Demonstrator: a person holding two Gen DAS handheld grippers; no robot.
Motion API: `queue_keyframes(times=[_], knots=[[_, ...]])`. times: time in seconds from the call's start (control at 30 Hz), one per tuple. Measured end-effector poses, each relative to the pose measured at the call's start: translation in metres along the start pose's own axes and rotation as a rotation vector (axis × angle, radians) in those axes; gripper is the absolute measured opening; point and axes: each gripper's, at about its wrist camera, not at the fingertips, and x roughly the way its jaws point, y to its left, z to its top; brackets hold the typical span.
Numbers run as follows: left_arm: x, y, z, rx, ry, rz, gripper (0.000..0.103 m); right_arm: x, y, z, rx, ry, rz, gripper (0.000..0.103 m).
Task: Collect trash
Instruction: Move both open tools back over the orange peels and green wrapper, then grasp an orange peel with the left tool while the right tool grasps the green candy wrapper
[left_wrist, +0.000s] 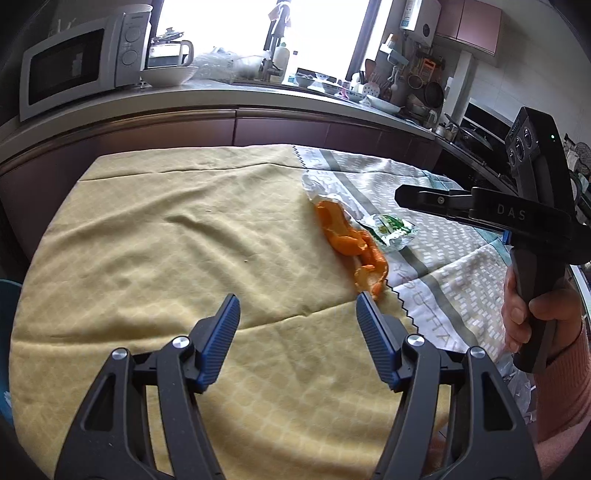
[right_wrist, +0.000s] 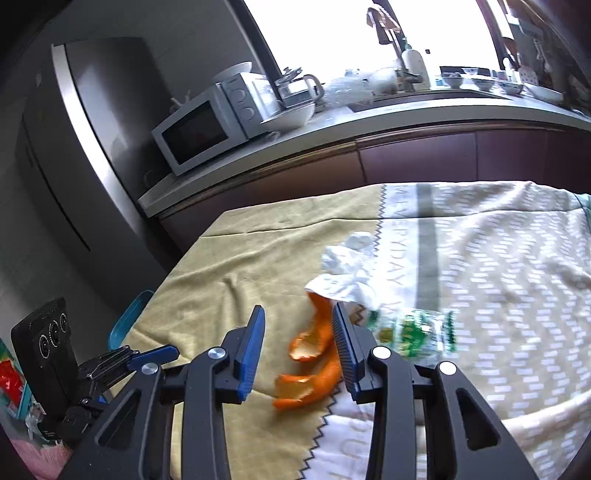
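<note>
right wrist view first: table (right_wrist: 229, 258) under two cloths, yellow at 9 o'clock, white patterned at 3 o'clock, seam running 12 to 6. trash sits along that seam: crumpled tissue (right_wrist: 347, 269) at 12 o'clock of the pile, orange peel (right_wrist: 314, 365) at 6 o'clock of it, green-printed wrapper (right_wrist: 417, 332) at 3 o'clock, blurred here. right gripper (right_wrist: 299, 350) is spread wide, nothing held, peel lying between the two pads in the picture; height above it cannot be told.

step in hand looks like grabbing the peel with the right tool. to do it well: come down straight, keep pads either side of the thick curled strip, close on the middle so both pieces come up, avoid pinching the cloth fold or dragging the tissue that touches the peel's far end.

left wrist view: left gripper (left_wrist: 297, 314) also spread wide and empty, over the yellow cloth, peel (left_wrist: 351, 240) just past its right pad tip at 1 o'clock. this view shows the wrapper (left_wrist: 395, 229) sharp, touching the peel, plus the right tool from the side and the hand (left_wrist: 532, 314) on its handle at 3 o'clock. right wrist view alone shows the fridge (right_wrist: 92, 147) at 10 o'clock and a teal rim (right_wrist: 129, 314) at the table's 9 o'clock edge, maybe a bin, cannot tell.
</note>
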Motion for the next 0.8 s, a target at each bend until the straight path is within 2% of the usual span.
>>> queue_keyframes(times=[0.17, 0.23, 0.47, 0.53, 0.63, 0.8], knots=[[0.021, -0.022, 0.006, 0.025, 0.036, -0.05, 0.065, -0.011, -0.043, -0.004, 0.076, -0.026, -0.065, 0.038], [0.03, -0.029, 0.008, 0.032, 0.057, -0.056, 0.064, -0.011, -0.057, -0.007, 0.107, -0.023, -0.075, 0.044], [0.064, -0.044, 0.011, 0.029, 0.152, -0.077, 0.061, 0.01, -0.078, -0.013, 0.194, 0.04, -0.048, 0.044], [0.067, -0.046, 0.012, 0.032, 0.15, -0.071, 0.061, 0.016, -0.081, -0.014, 0.21, 0.052, -0.03, 0.049], [0.071, -0.049, 0.015, 0.034, 0.157, -0.076, 0.054, 0.022, -0.082, -0.014, 0.228, 0.061, -0.01, 0.051], [0.073, -0.055, 0.016, 0.061, 0.174, -0.084, 0.029, 0.026, -0.084, -0.016, 0.249, 0.061, 0.012, 0.048]])
